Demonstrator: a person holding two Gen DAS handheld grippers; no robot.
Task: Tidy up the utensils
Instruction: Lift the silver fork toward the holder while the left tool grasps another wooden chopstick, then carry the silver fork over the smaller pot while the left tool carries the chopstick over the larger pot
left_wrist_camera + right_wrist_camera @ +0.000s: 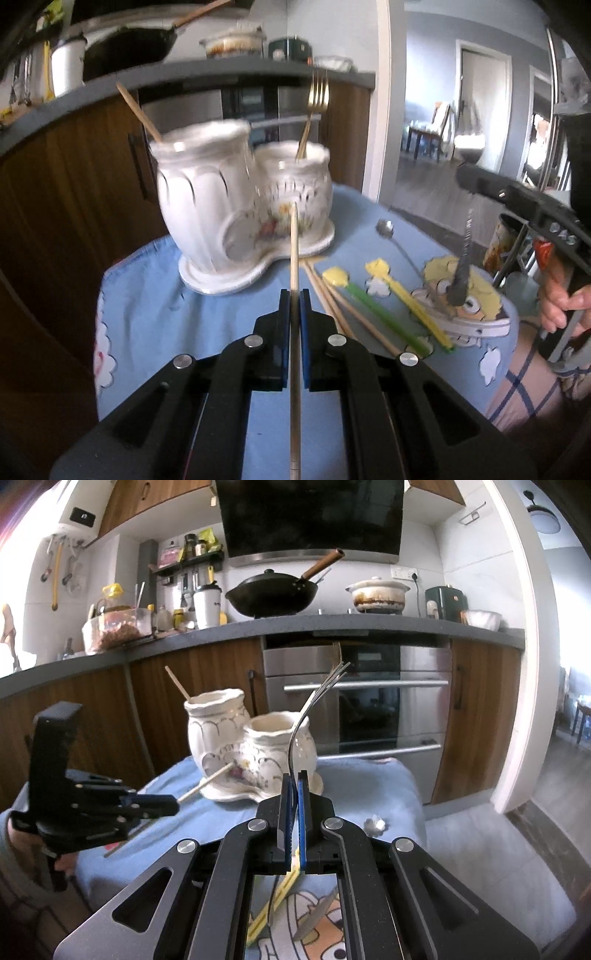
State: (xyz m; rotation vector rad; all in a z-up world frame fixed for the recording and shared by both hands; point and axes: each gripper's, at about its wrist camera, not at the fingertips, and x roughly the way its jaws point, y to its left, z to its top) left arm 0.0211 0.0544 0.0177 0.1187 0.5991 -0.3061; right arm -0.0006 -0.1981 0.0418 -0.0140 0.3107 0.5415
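Each hand carries a matte black two-finger gripper with angular linkage arms, triangular cut-outs in the broad rear plates and round silver pivot pins at the joints. The left gripper (294, 295) has flat finger pads (283, 332) faced in bright blue on black backing; the right gripper (294, 779) is built the same, with blue-edged pads (302, 819). Seen from the side, the left tool shows a boxy black upright block above a pistol-style handle studded with small silver screws. The person (524, 384) wears pale pink fabric crossed by dark blue checked lines.
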